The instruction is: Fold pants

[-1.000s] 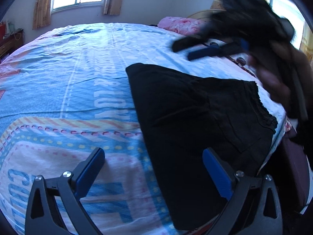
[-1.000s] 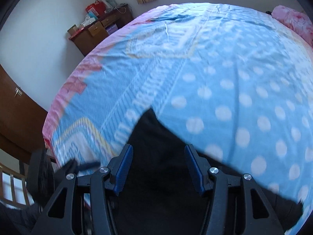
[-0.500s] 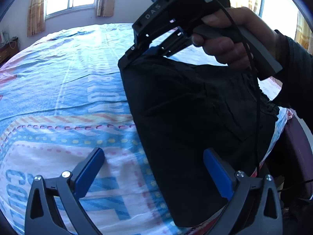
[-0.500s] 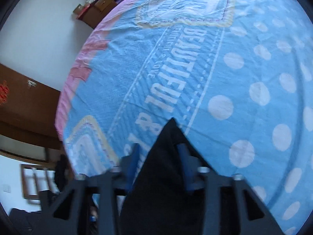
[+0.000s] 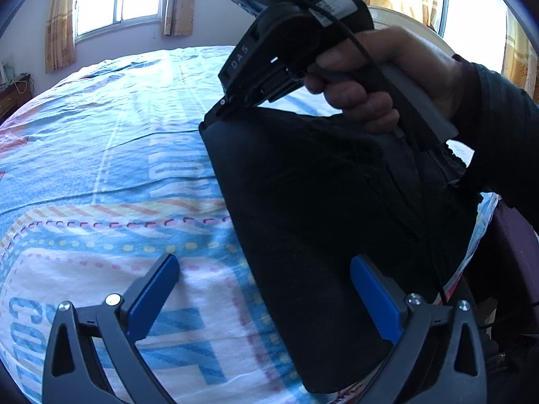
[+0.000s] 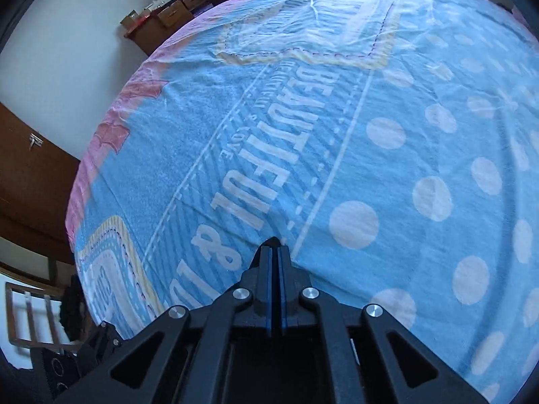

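Note:
Black pants [image 5: 320, 219] lie folded on the bed near its right edge. My left gripper [image 5: 264, 269] hovers open over their near end, its left finger above the sheet and its right finger above the cloth. A hand holds my right gripper [image 5: 211, 122] down on the pants' far left corner, jaws shut on the fabric. In the right wrist view the right gripper [image 6: 274, 250] has its blue pads pressed together, and a sliver of black cloth [image 6: 272, 240] shows at the tip. The rest of the pants is hidden beneath it.
The bed wears a blue sheet [image 6: 370, 134] with white dots and lettering. A wooden dresser with boxes [image 6: 175, 10] stands by the far wall, and a brown door [image 6: 30, 181] is at the left. The bed's right edge [image 5: 478, 235] runs beside the pants.
My right gripper came down onto the pants' far corner and its jaws went from open to shut on the cloth. The left gripper stayed where it was, open.

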The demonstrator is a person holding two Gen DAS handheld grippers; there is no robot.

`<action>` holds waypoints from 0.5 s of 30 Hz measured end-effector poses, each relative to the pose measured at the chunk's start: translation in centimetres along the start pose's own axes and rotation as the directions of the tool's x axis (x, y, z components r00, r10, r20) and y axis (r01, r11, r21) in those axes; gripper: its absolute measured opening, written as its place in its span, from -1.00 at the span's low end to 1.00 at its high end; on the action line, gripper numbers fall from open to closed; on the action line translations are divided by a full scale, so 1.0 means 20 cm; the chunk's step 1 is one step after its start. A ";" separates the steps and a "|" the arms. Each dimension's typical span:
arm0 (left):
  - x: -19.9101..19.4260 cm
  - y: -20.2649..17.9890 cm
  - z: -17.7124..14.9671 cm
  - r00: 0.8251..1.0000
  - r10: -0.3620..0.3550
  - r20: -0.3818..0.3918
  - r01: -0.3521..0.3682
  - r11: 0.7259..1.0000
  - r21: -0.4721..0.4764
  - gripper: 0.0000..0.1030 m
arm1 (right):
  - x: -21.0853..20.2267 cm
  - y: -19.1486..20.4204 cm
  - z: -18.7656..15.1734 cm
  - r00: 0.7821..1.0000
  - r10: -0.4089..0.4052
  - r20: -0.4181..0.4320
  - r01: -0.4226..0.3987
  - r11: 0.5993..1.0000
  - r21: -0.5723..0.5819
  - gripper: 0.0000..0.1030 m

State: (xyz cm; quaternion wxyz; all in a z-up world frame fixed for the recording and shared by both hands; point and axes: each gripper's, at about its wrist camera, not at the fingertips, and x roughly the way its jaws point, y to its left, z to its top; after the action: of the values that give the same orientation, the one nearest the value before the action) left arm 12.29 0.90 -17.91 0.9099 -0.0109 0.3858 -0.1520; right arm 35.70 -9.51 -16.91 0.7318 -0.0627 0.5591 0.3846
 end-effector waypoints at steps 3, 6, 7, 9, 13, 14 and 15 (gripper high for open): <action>-0.01 -0.01 -0.01 1.000 0.000 -0.001 0.000 1.000 -0.005 1.00 | -0.07 -0.01 0.00 0.999 -0.002 0.041 0.001 1.000 0.031 -0.53; -0.02 -0.01 0.00 1.000 0.000 -0.001 0.000 1.000 -0.009 1.00 | -0.22 -0.04 -0.04 0.990 -0.038 0.139 0.029 0.997 0.071 -0.18; -0.01 0.00 0.00 1.000 0.000 -0.002 0.000 1.000 -0.011 1.00 | -0.26 -0.03 -0.06 0.988 -0.020 0.154 0.008 0.997 0.078 -0.18; -0.01 0.00 0.01 1.000 -0.001 -0.002 0.001 1.000 -0.011 1.00 | -0.32 -0.02 -0.12 0.985 0.039 0.168 -0.053 0.995 0.081 -0.18; 0.00 0.01 0.01 1.000 0.002 -0.002 -0.002 1.000 -0.012 1.00 | -0.33 0.04 -0.28 0.989 0.095 0.114 -0.101 0.994 0.050 -0.17; 0.00 0.01 0.01 1.000 0.003 -0.002 -0.003 1.000 -0.012 1.00 | -0.31 0.03 -0.30 0.992 0.080 0.097 -0.086 0.995 0.058 -0.17; 0.00 0.02 0.01 1.000 0.004 -0.002 -0.004 1.000 -0.013 1.00 | -0.29 0.01 -0.33 0.995 0.047 0.083 -0.053 0.996 0.071 -0.17</action>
State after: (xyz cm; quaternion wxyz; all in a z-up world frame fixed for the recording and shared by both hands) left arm 12.54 1.17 -17.85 0.9097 -0.0159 0.3876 -0.1478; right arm 29.92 -15.68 -14.28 0.7458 -0.0062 0.5440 0.3845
